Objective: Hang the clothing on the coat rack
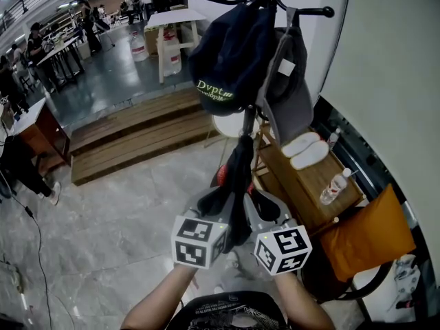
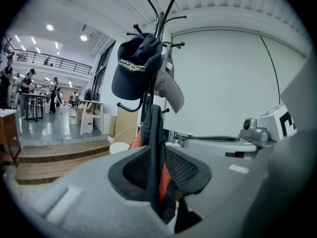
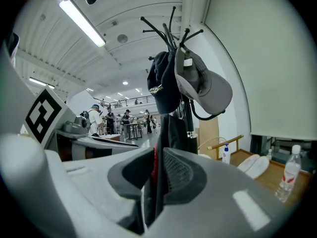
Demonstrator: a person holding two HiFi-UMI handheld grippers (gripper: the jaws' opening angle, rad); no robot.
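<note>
Head view: the left gripper (image 1: 218, 205) and right gripper (image 1: 265, 210), side by side, each pinch the black, red-lined fabric garment (image 1: 240, 167) before the black metal coat rack (image 1: 249, 124), below its two caps.

Polished grey stone floor (image 1: 117, 239), wooden steps (image 1: 130, 139) up to a darker work floor with tables (image 1: 58, 50) and people (image 1: 34, 40) at the back. Plain white wall (image 1: 392, 53) on the right, low wooden bench (image 1: 302, 177) along it (slippers (image 1: 302, 150) and water bottle (image 1: 335, 186) on top), orange cushion (image 1: 375, 236) beside it. White table (image 1: 175, 18) over water jugs (image 1: 170, 57). Ribbed white ceiling (image 3: 138, 4), strip light (image 3: 81, 16), railed mezzanine (image 2: 49, 58).
</note>
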